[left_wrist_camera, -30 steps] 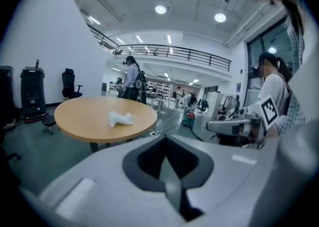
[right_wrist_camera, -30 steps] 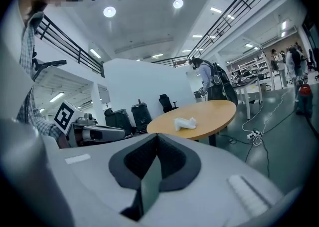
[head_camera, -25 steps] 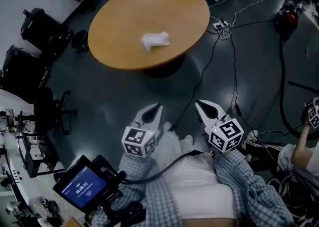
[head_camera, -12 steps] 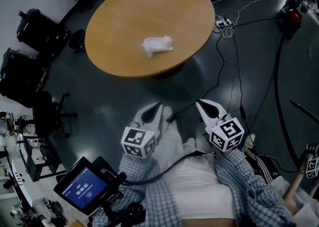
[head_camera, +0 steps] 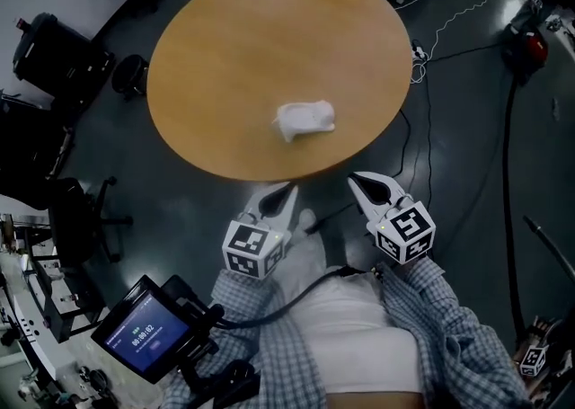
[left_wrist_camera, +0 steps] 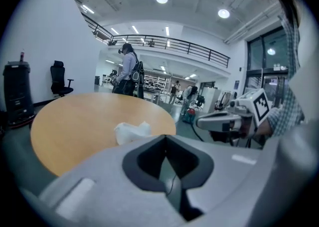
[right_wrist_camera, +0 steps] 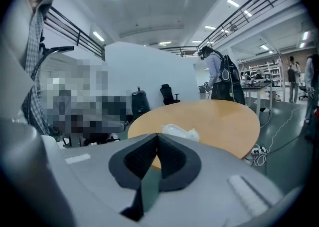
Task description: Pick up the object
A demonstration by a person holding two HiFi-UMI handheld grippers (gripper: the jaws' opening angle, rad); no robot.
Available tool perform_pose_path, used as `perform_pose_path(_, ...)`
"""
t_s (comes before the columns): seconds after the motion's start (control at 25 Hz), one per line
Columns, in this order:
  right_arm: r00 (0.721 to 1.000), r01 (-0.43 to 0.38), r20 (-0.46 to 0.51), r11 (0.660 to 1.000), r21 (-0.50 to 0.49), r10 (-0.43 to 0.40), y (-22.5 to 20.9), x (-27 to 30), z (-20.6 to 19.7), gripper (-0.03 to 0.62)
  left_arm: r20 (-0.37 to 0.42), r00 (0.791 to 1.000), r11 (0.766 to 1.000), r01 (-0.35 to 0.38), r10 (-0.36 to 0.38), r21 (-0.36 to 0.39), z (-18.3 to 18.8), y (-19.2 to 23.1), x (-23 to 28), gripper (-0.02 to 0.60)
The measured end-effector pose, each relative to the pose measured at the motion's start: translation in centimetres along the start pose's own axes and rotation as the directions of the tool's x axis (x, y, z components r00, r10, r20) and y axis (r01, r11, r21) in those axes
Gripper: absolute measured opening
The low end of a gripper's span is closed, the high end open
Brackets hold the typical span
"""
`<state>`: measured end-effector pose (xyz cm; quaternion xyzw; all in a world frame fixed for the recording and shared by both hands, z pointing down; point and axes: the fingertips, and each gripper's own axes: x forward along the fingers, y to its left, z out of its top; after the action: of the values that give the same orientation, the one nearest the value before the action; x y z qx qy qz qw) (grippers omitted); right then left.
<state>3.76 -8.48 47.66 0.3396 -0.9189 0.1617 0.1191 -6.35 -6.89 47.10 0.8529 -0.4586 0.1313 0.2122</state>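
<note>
A white crumpled object [head_camera: 305, 119] lies on the round wooden table [head_camera: 234, 48], towards its near right part. It also shows in the left gripper view as the white object [left_wrist_camera: 132, 132] and in the right gripper view as the white object [right_wrist_camera: 180, 132]. My left gripper [head_camera: 289, 188] is shut and empty, held just short of the table's near edge. My right gripper [head_camera: 352, 179] is shut and empty too, to the right of the left one and below the object. Both point towards the table.
Black office chairs [head_camera: 54, 48] stand left of the table on the dark floor. Cables [head_camera: 428, 66] and a power strip lie to the right. A handheld screen [head_camera: 142, 339] hangs at lower left. A person [left_wrist_camera: 128, 74] stands beyond the table.
The table and the white object have come nearer and lower in the head view. Both grippers stay shut, now just at the table's near edge.
</note>
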Motion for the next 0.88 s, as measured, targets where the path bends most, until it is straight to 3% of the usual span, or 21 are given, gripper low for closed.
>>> perform_pose_path(0.16, 0.995, -0.02, -0.1, 0.996, -0.092, 0.011, -2.1, 4.3, 0.1, 0.007, -0.014, 0.999, 0.999, 0.029, -0.029, -0.02, 0.8, 3.0, 2.2, 0.0)
perform_pose_path(0.36, 0.963, -0.13, -0.263, 0.956, -0.262, 0.059, -3.8, 9.0, 0.6, 0.103, -0.03, 0.999, 0.997, 0.044, -0.046, -0.061, 1.8, 6.0, 4.5, 0.0)
perform_pose_path(0.52, 0.907, -0.286, -0.401, 0.883, -0.371, 0.125, -3.5, 11.5, 0.7, 0.249, -0.036, 0.999, 0.996, 0.033, -0.036, -0.082, 2.0, 7.1, 4.8, 0.0)
perform_pose_path(0.88, 0.757, -0.546, -0.633, 0.689, -0.476, 0.163, -5.5, 17.1, -1.1, 0.374, -0.032, 0.997, 0.985, -0.077, 0.073, -0.154, 2.1, 9.1, 4.9, 0.0)
